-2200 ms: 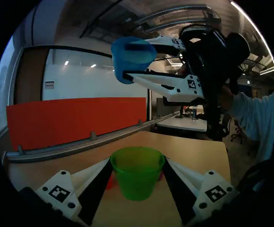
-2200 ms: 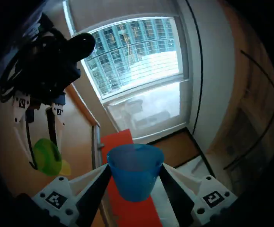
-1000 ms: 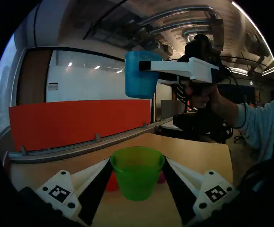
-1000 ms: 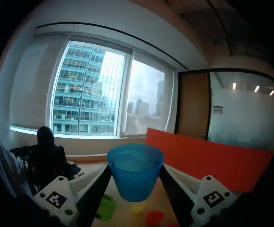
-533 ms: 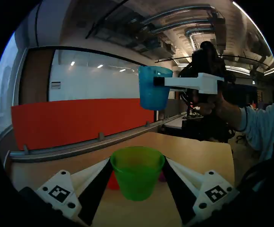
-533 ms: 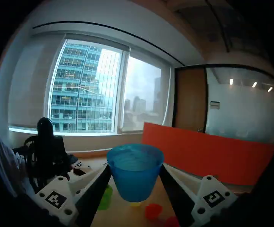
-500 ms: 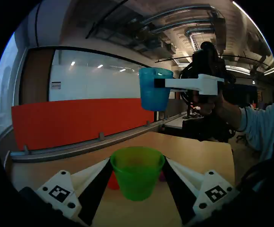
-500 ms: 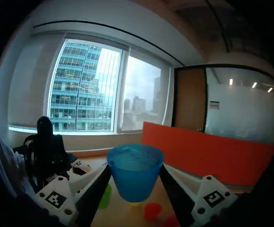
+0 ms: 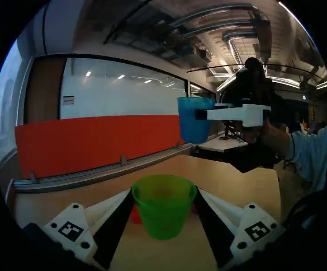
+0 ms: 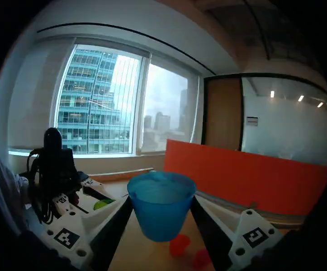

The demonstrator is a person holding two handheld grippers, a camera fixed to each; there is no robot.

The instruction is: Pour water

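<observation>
In the left gripper view the left tool (image 9: 163, 194) holds a green cup (image 9: 164, 214) upright, and both fingers press on its sides. The cup is over the near part of the wooden desk (image 9: 235, 180); I cannot tell if it touches the desk. Just behind it on the left a red cup (image 9: 135, 217) stands, partly hidden. Farther off and higher on the right, the right tool (image 9: 198, 114) holds a blue cup (image 9: 191, 128) upright over the far edge of the desk. A hand (image 9: 272, 135) in a light sleeve carries this tool. The blue cup is well apart from the green one. An orange panel (image 9: 95, 140) runs along the far side of the desk.

In the right gripper view the right tool grips the blue cup on both sides, rim up. Whether water is inside, I cannot tell. Below it two red cups (image 10: 179, 244) stand on the desk. On the left is the left tool with a bit of the green cup, in front of a large window (image 10: 100, 108).
</observation>
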